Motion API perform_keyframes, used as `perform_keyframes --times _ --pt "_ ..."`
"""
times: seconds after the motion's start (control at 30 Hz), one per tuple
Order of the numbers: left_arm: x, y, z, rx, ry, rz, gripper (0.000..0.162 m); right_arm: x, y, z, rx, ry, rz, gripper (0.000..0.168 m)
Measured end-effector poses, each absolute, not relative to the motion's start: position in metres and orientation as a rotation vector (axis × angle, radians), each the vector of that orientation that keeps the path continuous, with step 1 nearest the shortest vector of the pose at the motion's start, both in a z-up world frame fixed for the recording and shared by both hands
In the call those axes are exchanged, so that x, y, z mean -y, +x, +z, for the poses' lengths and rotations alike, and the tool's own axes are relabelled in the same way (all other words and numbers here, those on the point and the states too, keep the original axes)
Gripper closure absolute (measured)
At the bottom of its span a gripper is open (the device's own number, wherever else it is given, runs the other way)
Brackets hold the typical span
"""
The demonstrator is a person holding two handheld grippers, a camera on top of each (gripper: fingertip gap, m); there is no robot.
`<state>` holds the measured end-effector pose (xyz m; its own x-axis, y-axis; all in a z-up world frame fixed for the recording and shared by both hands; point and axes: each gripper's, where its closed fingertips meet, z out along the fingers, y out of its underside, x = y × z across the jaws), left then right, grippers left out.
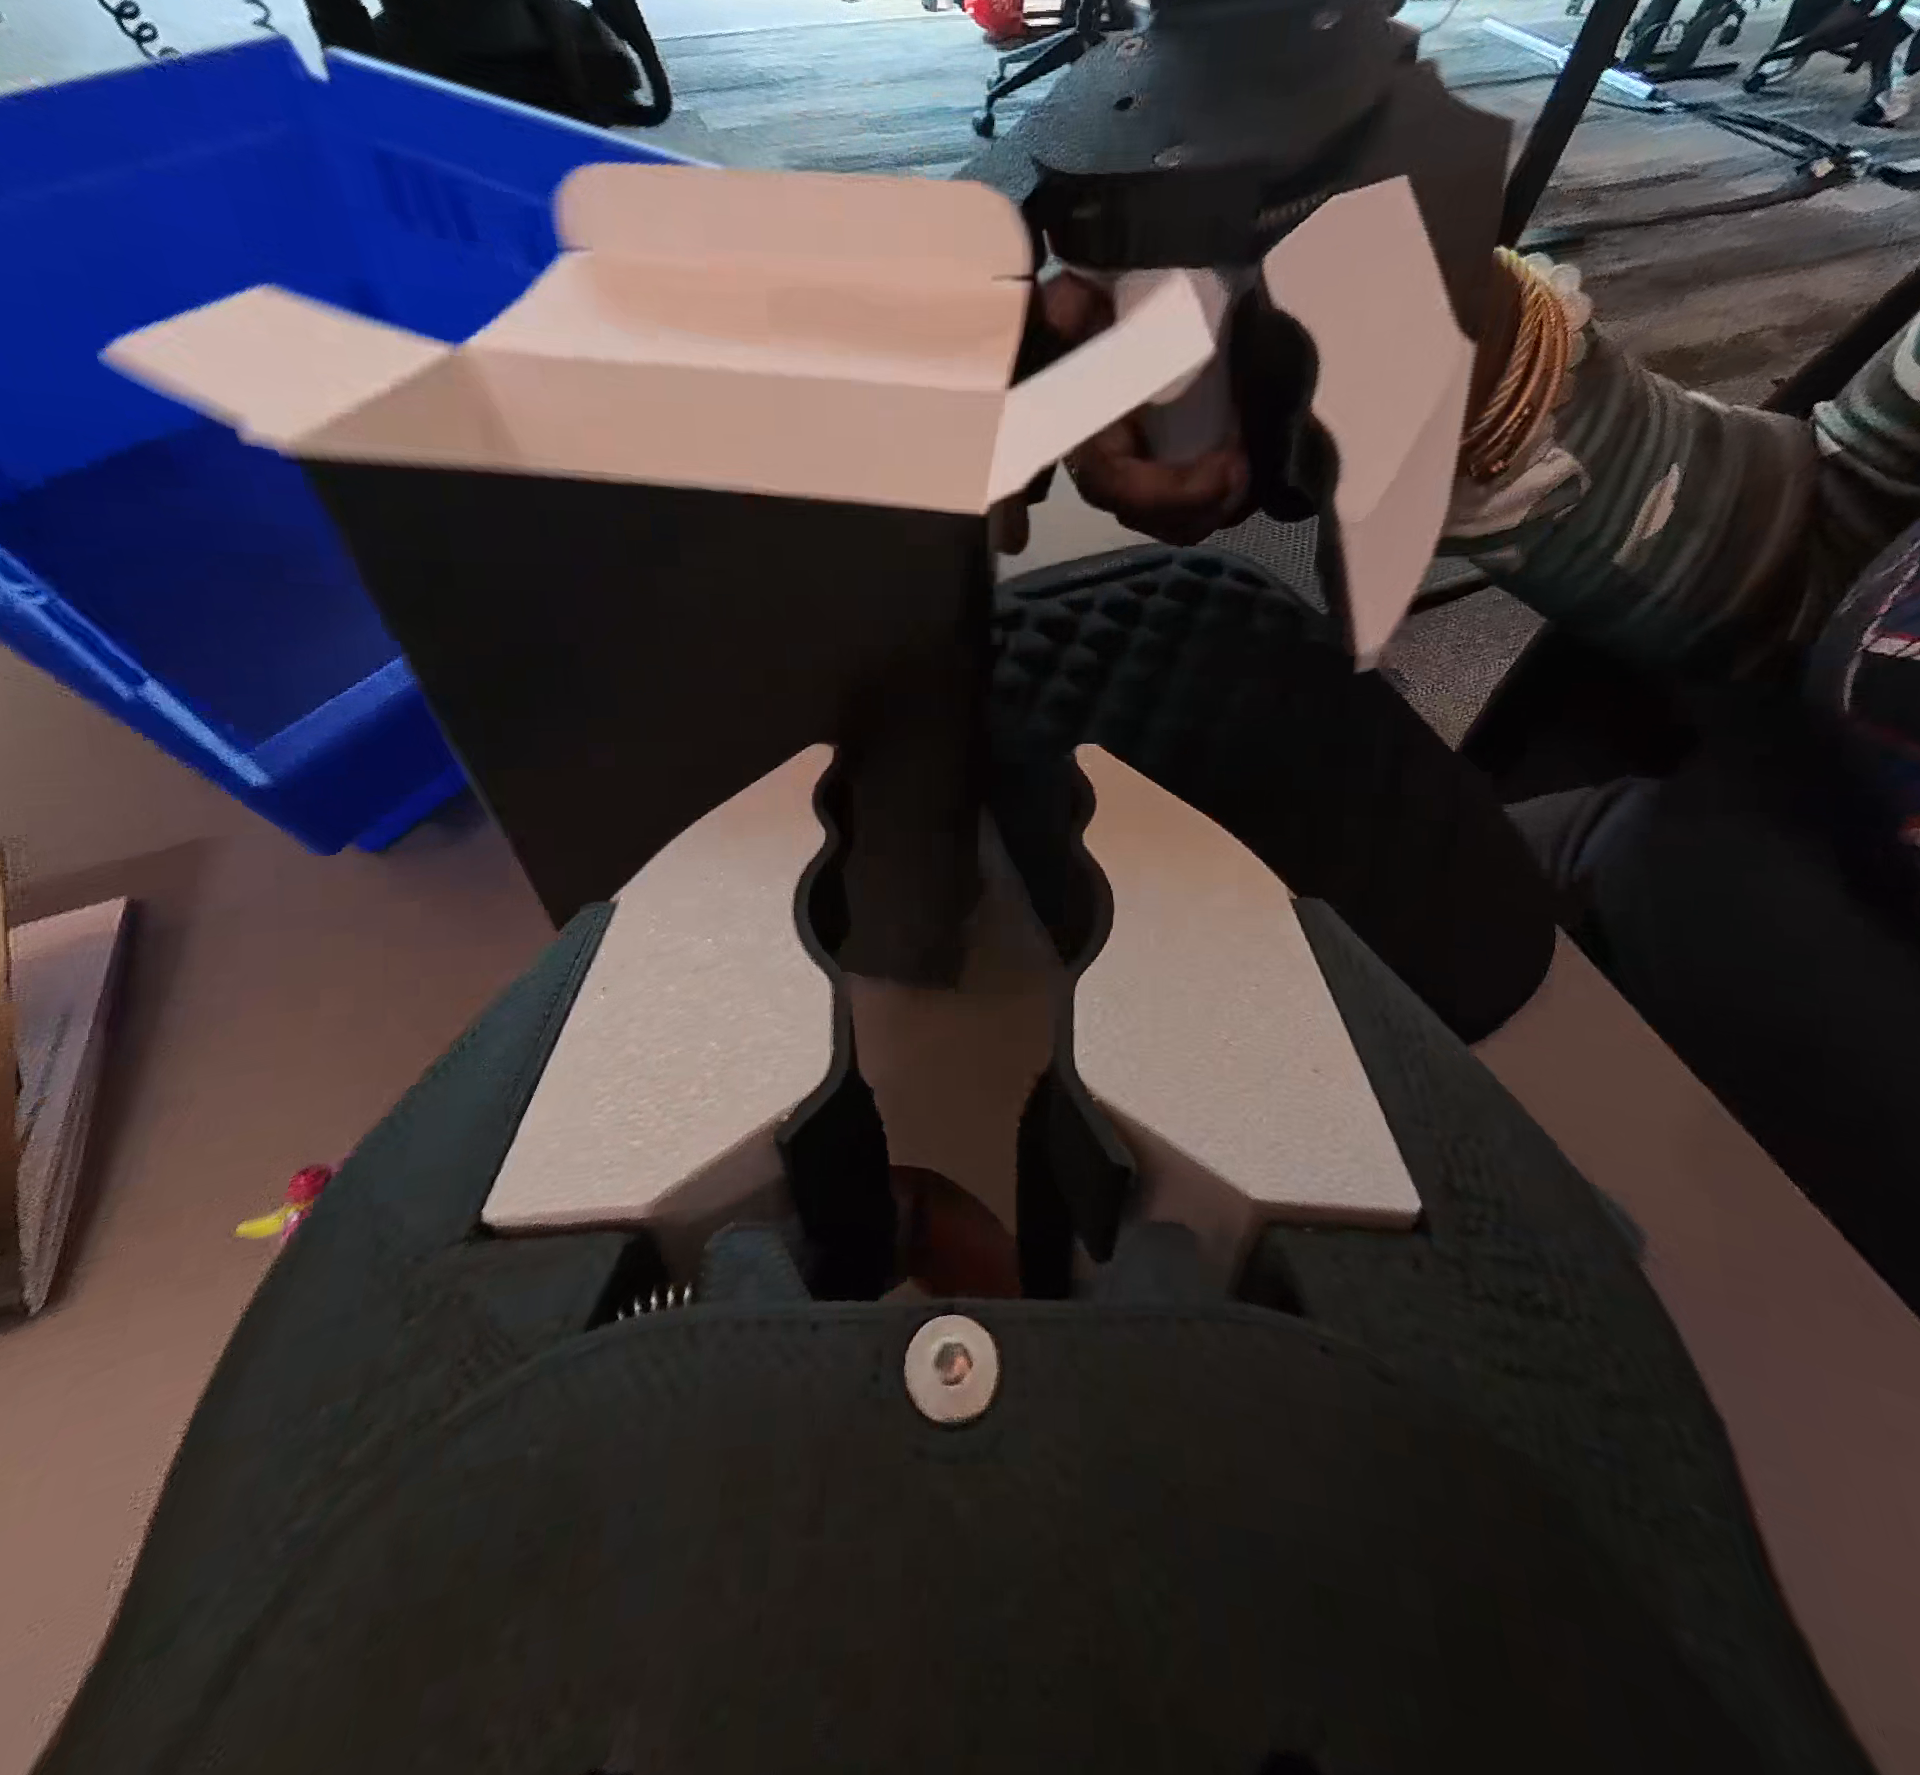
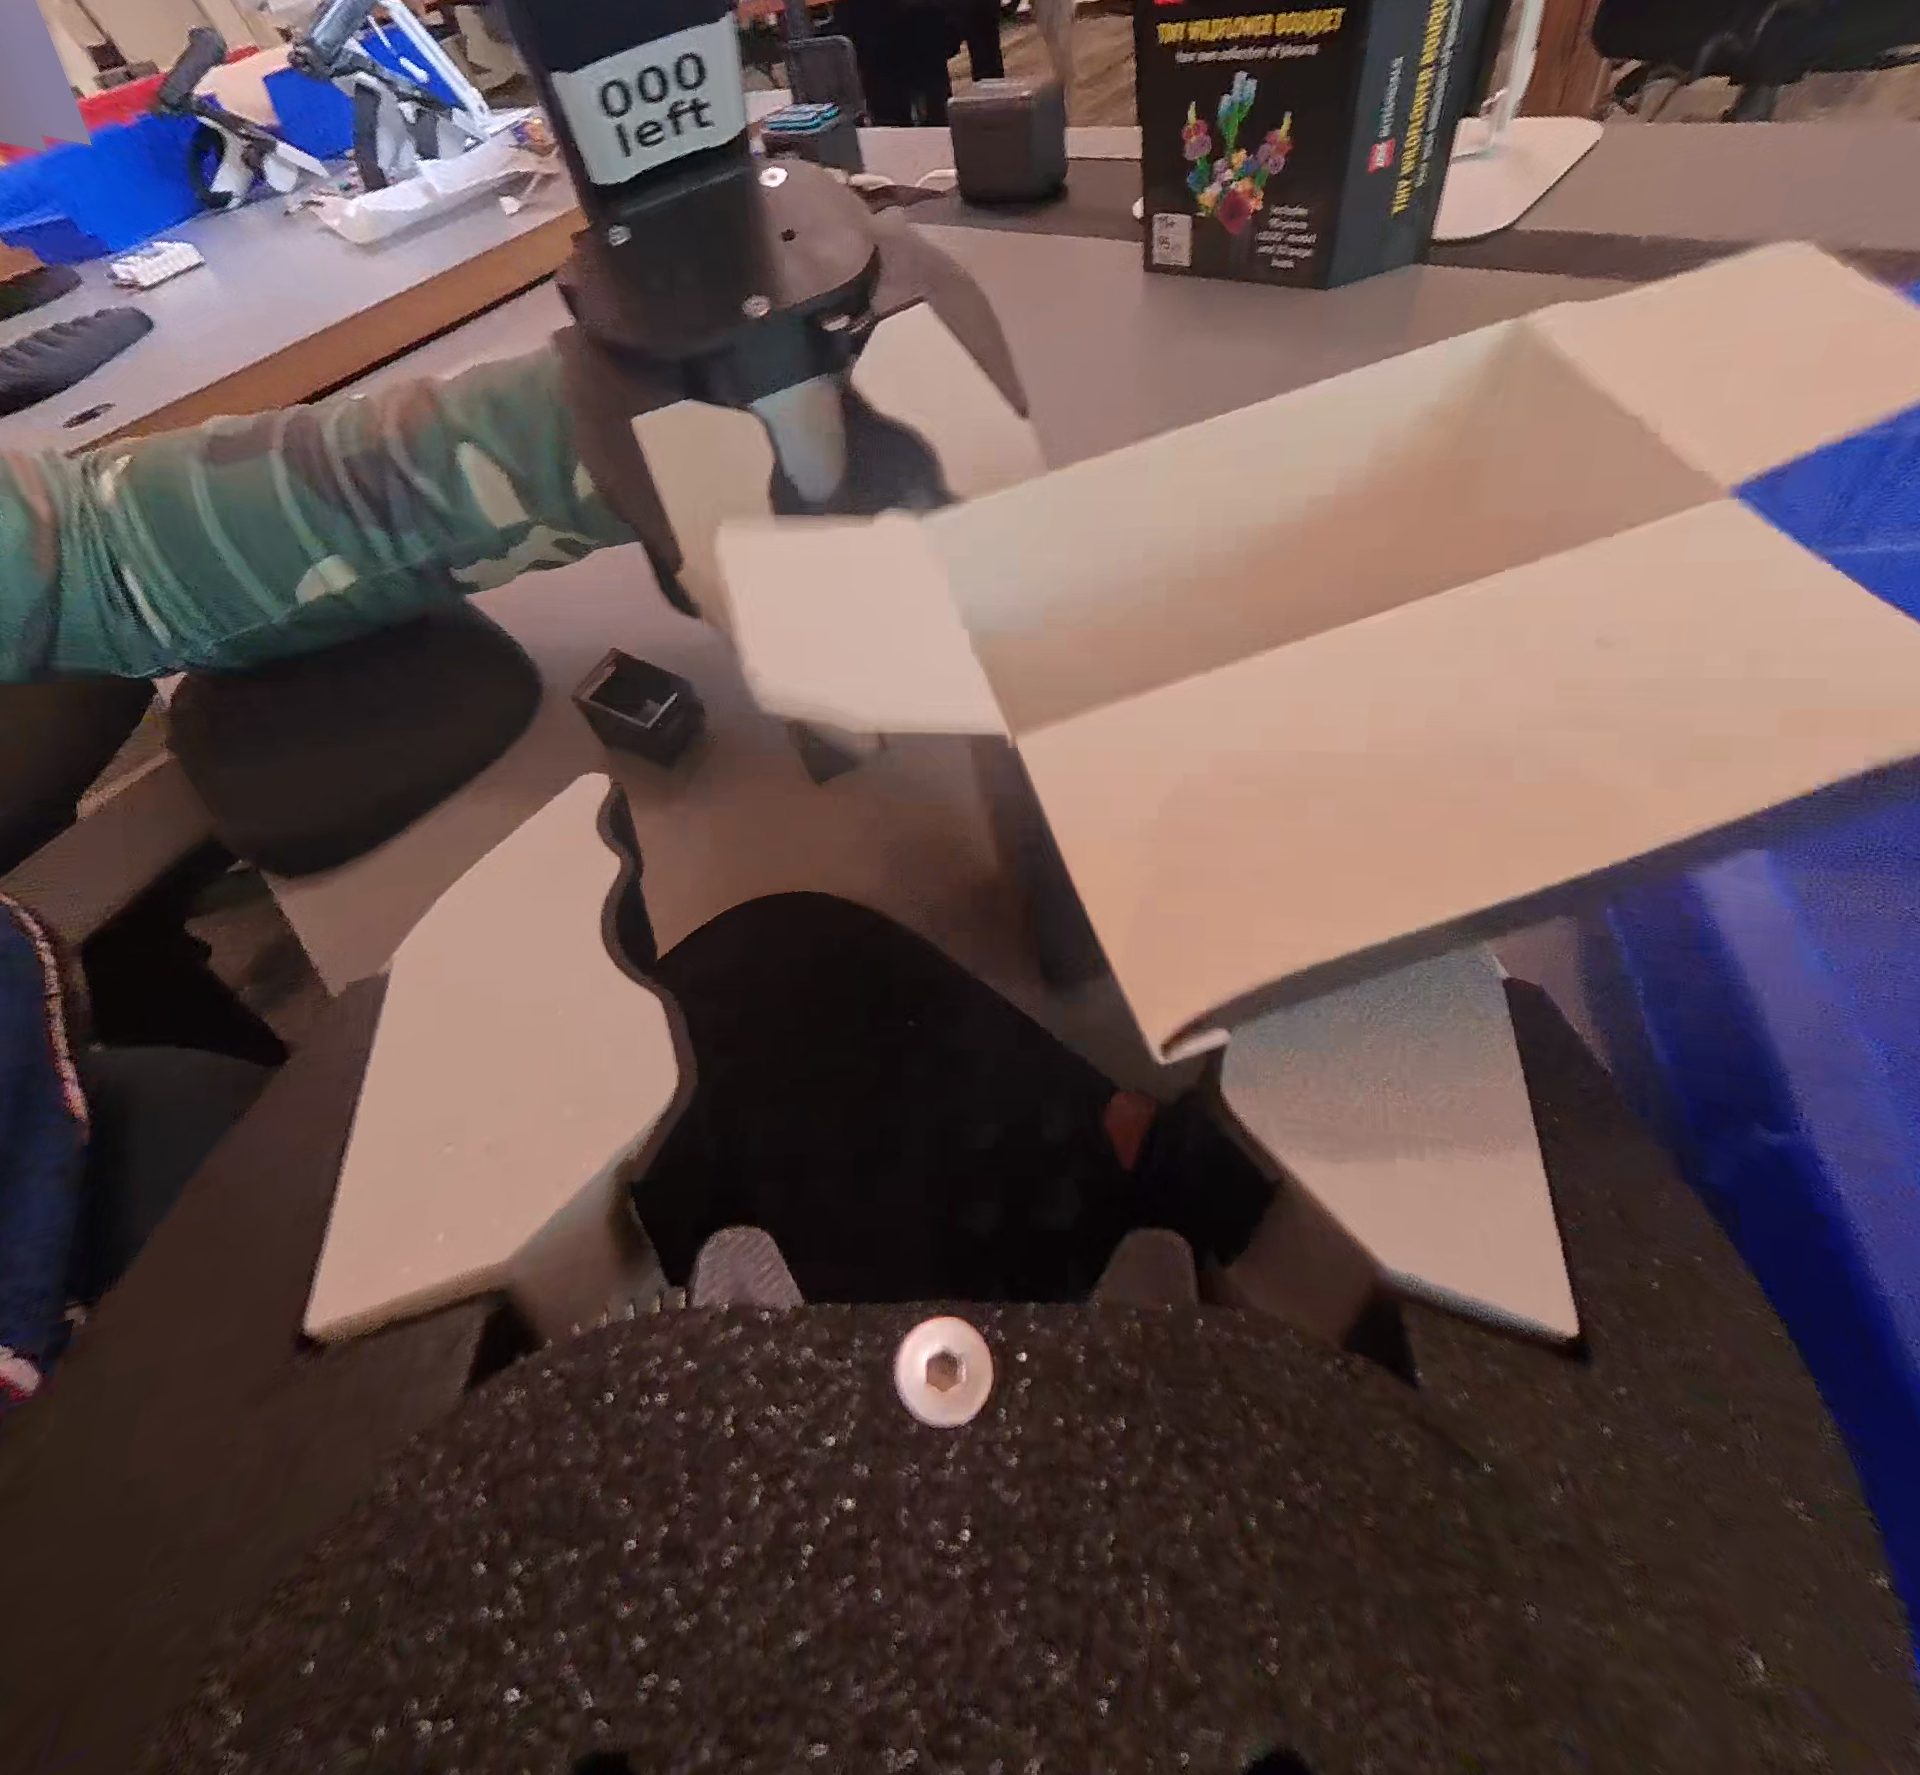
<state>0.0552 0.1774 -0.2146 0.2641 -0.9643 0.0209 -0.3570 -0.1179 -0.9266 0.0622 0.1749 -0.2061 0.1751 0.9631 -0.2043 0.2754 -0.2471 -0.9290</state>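
While the left gripper point(image 1: 951, 878) pinches the lower end of a black carton point(image 1: 665, 645) with a white inside, the carton stands upright off the desk point(image 1: 260, 1050), all four top flaps splayed and no contents visible. The right gripper point(image 2: 935, 946) is spread wide, its right finger tucked under the carton's long flap point(image 2: 1403, 811), gripping nothing. Beyond sits a blue bin point(image 1: 197, 354).
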Motion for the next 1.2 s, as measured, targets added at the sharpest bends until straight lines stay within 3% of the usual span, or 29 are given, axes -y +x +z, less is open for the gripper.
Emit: perform_keyframes --times 0.2,0.33,0.47,0.6,0.7,1.03,1.2 --pt "-0.183 0.08 -0.218 -1.222 -1.617 -0.793 0.13 -0.2 0.075 -0.194 1.089 -1.645 1.108 0.078" --pt "-0.197 0.089 -0.228 -1.225 -1.653 -0.696 0.131 -0.223 0.089 -0.203 1.089 -1.691 0.891 0.095" --pt "-0.224 0.059 -0.232 -1.246 -1.715 -0.349 0.128 -0.232 0.093 -0.201 1.101 -1.642 0.788 0.112" --pt "-0.246 0.031 -0.209 -1.154 -1.644 -0.297 0.109 -0.233 0.094 -0.202 1.198 -1.572 0.723 0.114" --pt "-0.261 0.034 -0.207 -1.091 -1.641 -0.386 0.103 -0.236 0.097 -0.202 1.307 -1.568 0.708 0.114" --pt "-0.278 0.055 -0.223 -1.156 -1.605 -0.196 0.112 -0.262 0.115 -0.205 1.452 -1.665 0.585 0.11" --pt "-0.276 0.054 -0.221 -1.135 -1.62 -0.216 0.117 -0.266 0.118 -0.196 1.324 -1.689 0.564 0.1"
